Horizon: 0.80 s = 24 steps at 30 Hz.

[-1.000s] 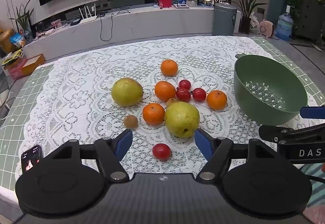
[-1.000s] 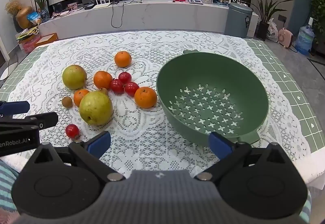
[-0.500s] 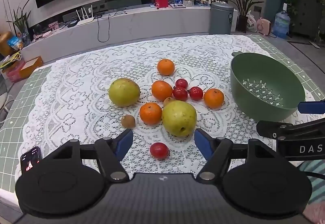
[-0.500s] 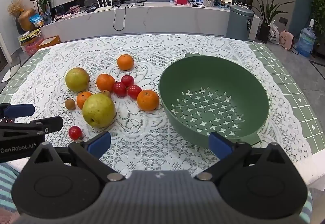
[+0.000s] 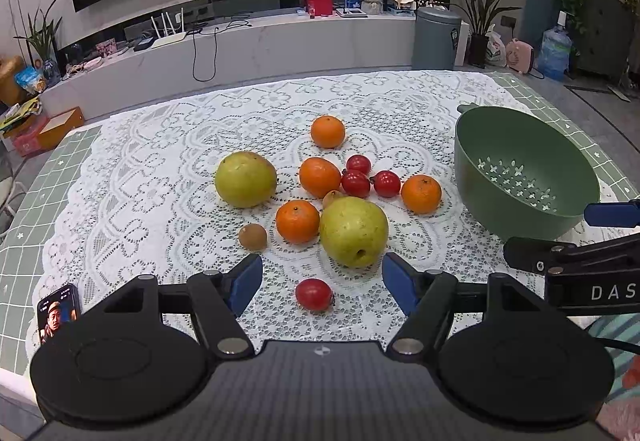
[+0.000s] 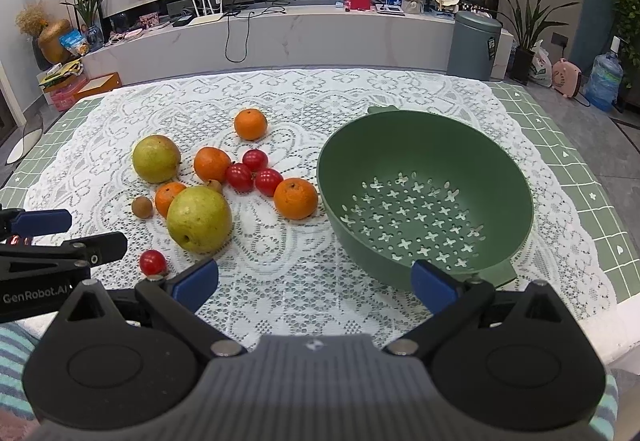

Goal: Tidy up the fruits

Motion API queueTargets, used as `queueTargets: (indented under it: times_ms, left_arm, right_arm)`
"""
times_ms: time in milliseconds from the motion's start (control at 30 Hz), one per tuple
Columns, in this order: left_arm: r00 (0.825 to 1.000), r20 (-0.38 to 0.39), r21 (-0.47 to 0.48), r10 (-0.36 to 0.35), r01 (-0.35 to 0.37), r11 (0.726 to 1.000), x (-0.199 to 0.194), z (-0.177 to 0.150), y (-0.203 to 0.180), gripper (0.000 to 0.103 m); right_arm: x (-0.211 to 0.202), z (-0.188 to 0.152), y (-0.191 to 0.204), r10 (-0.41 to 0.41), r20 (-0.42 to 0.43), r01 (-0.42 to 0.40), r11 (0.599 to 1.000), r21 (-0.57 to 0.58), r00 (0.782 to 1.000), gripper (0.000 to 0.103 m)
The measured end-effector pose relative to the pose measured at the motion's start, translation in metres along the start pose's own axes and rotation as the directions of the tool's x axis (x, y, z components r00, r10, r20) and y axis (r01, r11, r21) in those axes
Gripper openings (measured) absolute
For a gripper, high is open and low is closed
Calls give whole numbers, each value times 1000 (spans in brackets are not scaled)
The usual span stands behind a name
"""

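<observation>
Nothing sorted yet; green colander [image 6: 424, 197] standing empty on the lace-covered table [image 6: 320, 93], toward its right side; all fruit loose to its left: two large green pears [image 5: 354, 231], four oranges [image 5: 320, 177], a cluster of small red fruits [image 5: 370, 179], one red fruit [image 5: 314, 293] apart at the near edge, a small brown one [image 5: 253, 236]; left gripper [image 5: 322, 279] above that near red fruit, fingers spread, gripping nothing; right gripper [image 6: 314, 285] before the colander, fingers spread wide, likewise empty. Hard to make out: a small brownish fruit half hidden behind the near pear; a phone [image 5: 58, 311] partly covered by the left gripper's body.
</observation>
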<state>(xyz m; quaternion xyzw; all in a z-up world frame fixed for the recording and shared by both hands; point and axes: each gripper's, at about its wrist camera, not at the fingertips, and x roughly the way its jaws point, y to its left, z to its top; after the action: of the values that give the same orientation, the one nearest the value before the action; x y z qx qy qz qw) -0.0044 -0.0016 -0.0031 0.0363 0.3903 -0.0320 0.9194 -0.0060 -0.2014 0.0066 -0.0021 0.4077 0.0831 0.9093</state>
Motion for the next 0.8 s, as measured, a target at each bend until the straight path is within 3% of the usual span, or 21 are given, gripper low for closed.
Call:
queueTargets:
  times_ms: [800]
  left_arm:
    - [1000,-15,-14,-3,3,1000,2,-2,5,81]
  right_arm:
    - [9,-1,2,4,-42,-4,1000,-2,999,99]
